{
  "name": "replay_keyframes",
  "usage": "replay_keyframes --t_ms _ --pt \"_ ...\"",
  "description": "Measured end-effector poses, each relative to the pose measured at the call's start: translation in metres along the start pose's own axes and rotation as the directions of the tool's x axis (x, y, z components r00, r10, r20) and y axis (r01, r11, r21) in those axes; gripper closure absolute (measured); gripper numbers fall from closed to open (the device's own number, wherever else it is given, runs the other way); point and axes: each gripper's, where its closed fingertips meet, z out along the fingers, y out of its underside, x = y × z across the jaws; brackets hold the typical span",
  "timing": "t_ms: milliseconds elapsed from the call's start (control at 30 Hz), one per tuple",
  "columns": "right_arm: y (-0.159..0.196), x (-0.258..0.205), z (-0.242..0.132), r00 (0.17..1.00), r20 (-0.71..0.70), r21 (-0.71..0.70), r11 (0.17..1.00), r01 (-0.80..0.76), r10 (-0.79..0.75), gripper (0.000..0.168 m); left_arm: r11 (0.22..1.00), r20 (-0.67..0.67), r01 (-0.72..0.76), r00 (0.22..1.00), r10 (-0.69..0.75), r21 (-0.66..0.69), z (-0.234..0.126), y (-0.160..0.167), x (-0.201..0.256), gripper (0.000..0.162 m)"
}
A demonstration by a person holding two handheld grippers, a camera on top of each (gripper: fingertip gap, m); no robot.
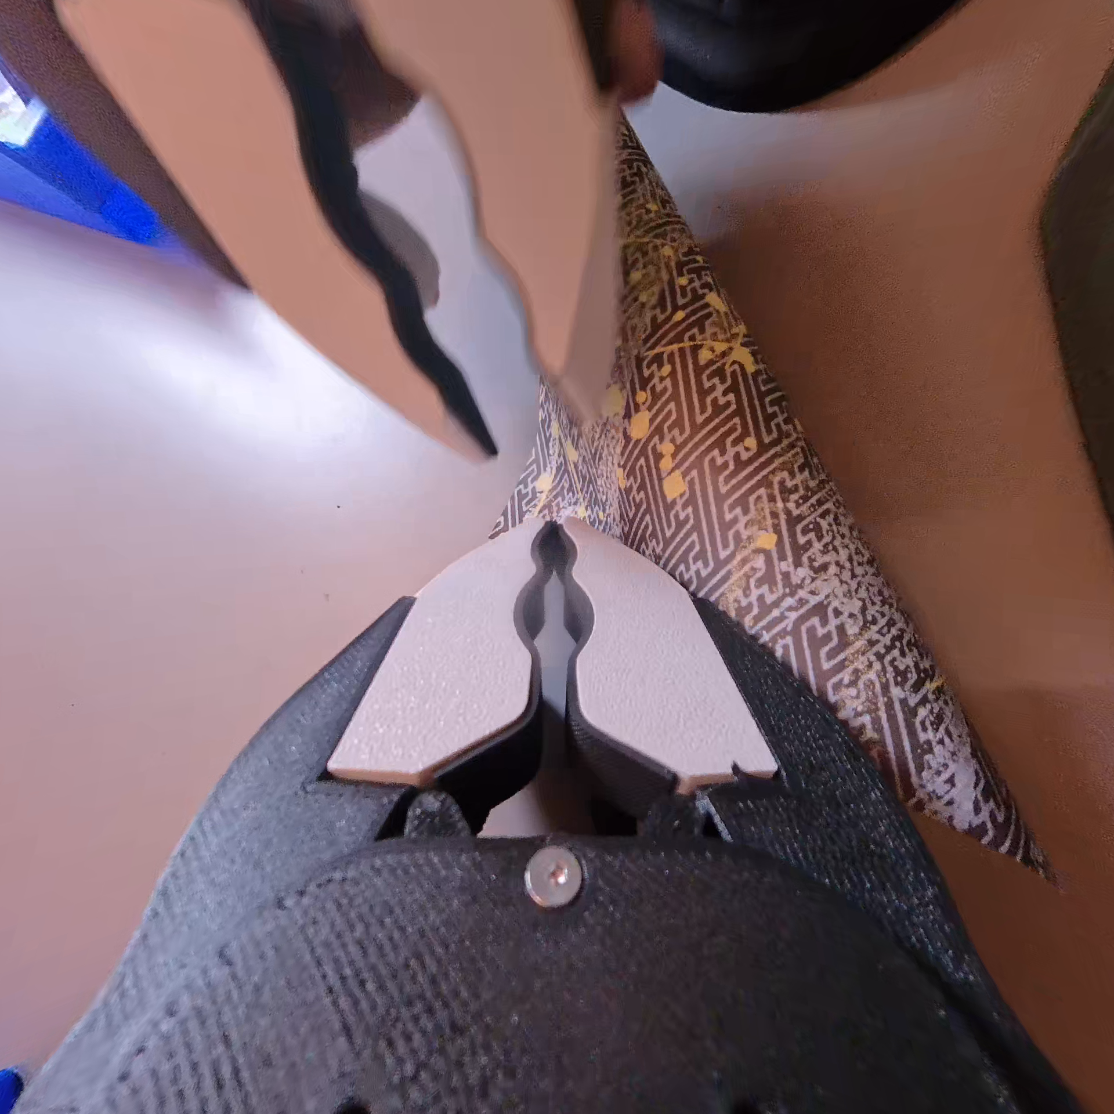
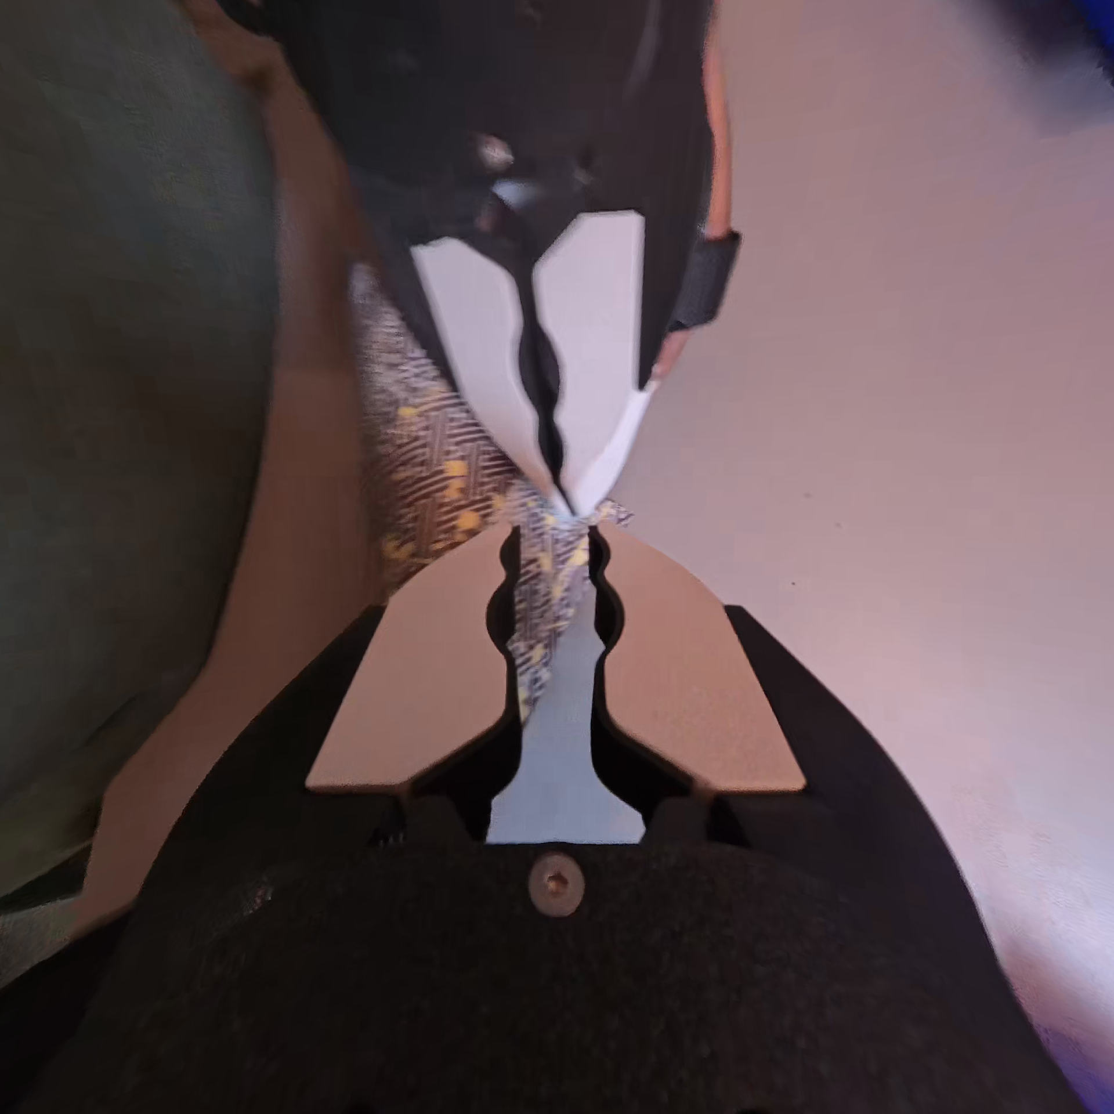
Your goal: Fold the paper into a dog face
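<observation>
Paper [image 1: 711,482] pinched at left claw [image 1: 553,529] tip, between parted right claw [image 2: 554,536] fingers

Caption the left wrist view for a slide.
Left gripper, jaws shut, pins the brown maze-patterned, gold-flecked paper on the pale table; right gripper open above.

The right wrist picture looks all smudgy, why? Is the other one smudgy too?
In the right wrist view, the left gripper and patterned paper are smeared by motion blur, and the green sleeve is soft. In the left wrist view, the left gripper's own jaws and the paper's print look sharp; only the right gripper blurs. Both views bulge at the edges.
</observation>
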Motion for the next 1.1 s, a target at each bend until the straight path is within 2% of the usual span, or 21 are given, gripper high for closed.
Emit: replay_keyframes --t_ms 133,200,267,333,400,667,867,1100 --pt "0.01 -0.037 0.0 0.995 -0.018 -0.035 0.994 0.101 -0.101 0.117 1.0 -0.004 0.012 1.0 -0.012 0.0 0.001 -0.001 0.0 0.162" --pt "0.021 -0.037 0.011 0.979 -0.117 -0.111 0.982 0.154 -0.167 0.108 1.0 -0.006 0.014 1.0 -0.014 -0.002 0.001 -0.001 0.001 0.162" --pt "0.028 -0.034 0.016 0.95 -0.195 -0.173 0.962 0.213 -0.245 0.113 1.0 -0.009 0.013 1.0 -0.013 -0.002 0.002 -0.001 0.001 0.162" --pt "0.026 -0.037 0.017 0.931 -0.228 -0.165 0.954 0.252 -0.285 0.129 1.0 -0.021 0.019 1.0 -0.019 0.0 0.002 -0.001 0.003 0.162" --pt "0.027 -0.036 0.015 0.903 -0.271 -0.183 0.939 0.292 -0.334 0.136 1.0 -0.015 0.016 1.0 -0.016 -0.003 0.002 -0.001 0.003 0.162" --pt "0.028 -0.039 0.015 0.836 -0.336 -0.236 0.898 0.372 -0.435 0.147 0.999 -0.047 0.033 0.998 -0.033 -0.001 0.001 -0.003 0.01 0.162" --pt "0.027 -0.038 0.015 0.84 -0.342 -0.217 0.905 0.365 -0.421 0.147 0.998 -0.063 0.06 0.996 -0.06 0.004 0.001 -0.003 0.011 0.162" --pt "0.022 -0.034 0.01 0.851 -0.345 -0.179 0.918 0.354 -0.396 0.137 0.998 -0.05 0.069 0.996 -0.069 0.006 0.0 -0.001 0.008 0.162"
